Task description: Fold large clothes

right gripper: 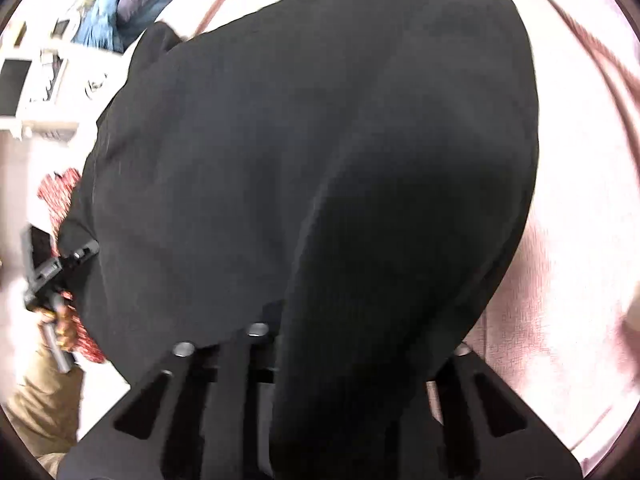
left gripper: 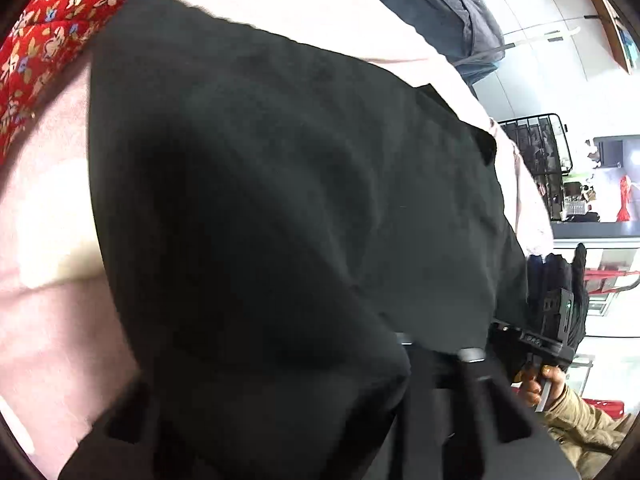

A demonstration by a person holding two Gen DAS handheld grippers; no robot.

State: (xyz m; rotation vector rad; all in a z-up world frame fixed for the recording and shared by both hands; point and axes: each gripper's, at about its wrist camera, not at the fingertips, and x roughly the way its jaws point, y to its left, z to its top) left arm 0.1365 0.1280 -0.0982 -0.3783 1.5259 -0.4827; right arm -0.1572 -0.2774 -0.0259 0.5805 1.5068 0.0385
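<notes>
A large black garment lies over a pale pink sheet and fills most of both views. Its near edge drapes over both grippers and hides their fingertips. My left gripper is under the cloth and seems shut on the black garment's edge. My right gripper likewise seems shut on the cloth, which hangs between its jaws. The right gripper body shows in the left wrist view at the garment's right edge. The left gripper body shows in the right wrist view at the garment's left edge.
A red floral cloth lies at the far left on the pink sheet. Blue and grey clothes are piled at the far end. A black wire rack and shelves stand beyond the bed's edge.
</notes>
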